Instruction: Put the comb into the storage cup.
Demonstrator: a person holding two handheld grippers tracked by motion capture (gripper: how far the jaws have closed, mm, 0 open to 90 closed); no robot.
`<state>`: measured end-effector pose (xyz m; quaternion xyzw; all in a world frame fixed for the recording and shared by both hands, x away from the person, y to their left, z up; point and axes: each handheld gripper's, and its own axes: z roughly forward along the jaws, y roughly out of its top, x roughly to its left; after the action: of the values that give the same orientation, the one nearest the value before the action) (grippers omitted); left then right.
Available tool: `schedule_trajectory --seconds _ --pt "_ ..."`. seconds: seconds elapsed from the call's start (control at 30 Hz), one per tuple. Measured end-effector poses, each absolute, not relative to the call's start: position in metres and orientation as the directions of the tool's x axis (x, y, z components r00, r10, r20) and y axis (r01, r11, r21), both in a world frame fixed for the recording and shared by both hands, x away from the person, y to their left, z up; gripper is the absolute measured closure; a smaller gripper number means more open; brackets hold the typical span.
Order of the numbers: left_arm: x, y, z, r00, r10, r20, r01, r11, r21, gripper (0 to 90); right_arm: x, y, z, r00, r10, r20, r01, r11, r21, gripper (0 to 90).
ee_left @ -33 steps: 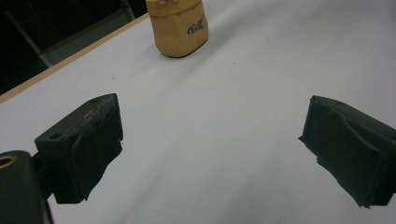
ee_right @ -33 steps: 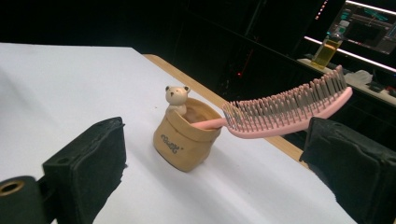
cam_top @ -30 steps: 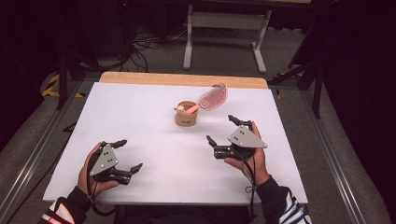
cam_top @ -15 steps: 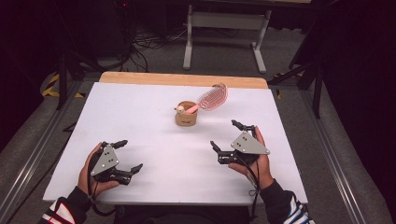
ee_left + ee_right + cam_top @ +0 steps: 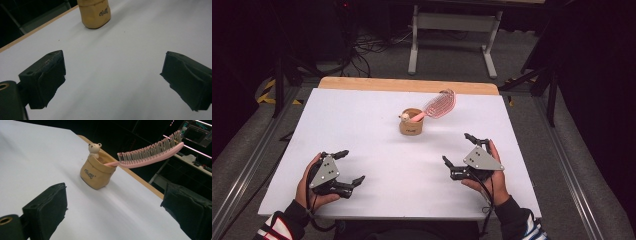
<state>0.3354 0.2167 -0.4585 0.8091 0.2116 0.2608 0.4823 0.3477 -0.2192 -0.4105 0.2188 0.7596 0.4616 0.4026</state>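
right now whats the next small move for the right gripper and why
Probably ease the right gripper forward toward the brush. Its fingers are open and empty, and the brush leans out of the cup on that side, nearer than to the left gripper.

The counter (image 5: 362, 125) is plain white with a light wood strip along its far edge, and on it stands a tan cup (image 5: 411, 124) bearing dark lettering and a small cream bear figure (image 5: 94, 148) on its rim. A pink brush (image 5: 439, 104) with paler grey-pink bristles sticks out of the cup. Both the left gripper (image 5: 345, 169) and the right gripper (image 5: 459, 152) have black fingers (image 5: 42, 78) and a grey plate on top, and the person's sleeves (image 5: 274, 227) are striped in red, white and dark blue.
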Motion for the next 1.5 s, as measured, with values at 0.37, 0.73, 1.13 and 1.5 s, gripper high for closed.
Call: schedule_trajectory --seconds 0.37,0.73,1.13,1.5 --pt "0.336 0.217 -0.459 0.777 0.592 0.214 0.095 -0.445 0.890 6.3 0.344 -0.234 -0.420 -0.564 0.717 -0.409 -0.025 0.480 0.877 6.2" --pt "0.336 0.217 -0.459 0.777 0.591 0.215 0.092 -0.445 0.891 6.2 0.340 -0.250 -0.434 -0.549 0.733 -0.401 0.011 0.486 0.874 5.2" --pt "0.337 0.217 -0.458 0.776 0.595 0.212 0.095 -0.442 0.892 6.2 0.338 -0.272 -0.452 -0.512 0.772 -0.377 0.078 0.479 0.874 3.8" --pt "0.339 0.218 -0.457 0.761 0.611 0.219 0.100 -0.443 0.891 6.0 0.338 -0.279 -0.457 -0.524 0.783 -0.335 0.100 0.448 0.888 3.8"
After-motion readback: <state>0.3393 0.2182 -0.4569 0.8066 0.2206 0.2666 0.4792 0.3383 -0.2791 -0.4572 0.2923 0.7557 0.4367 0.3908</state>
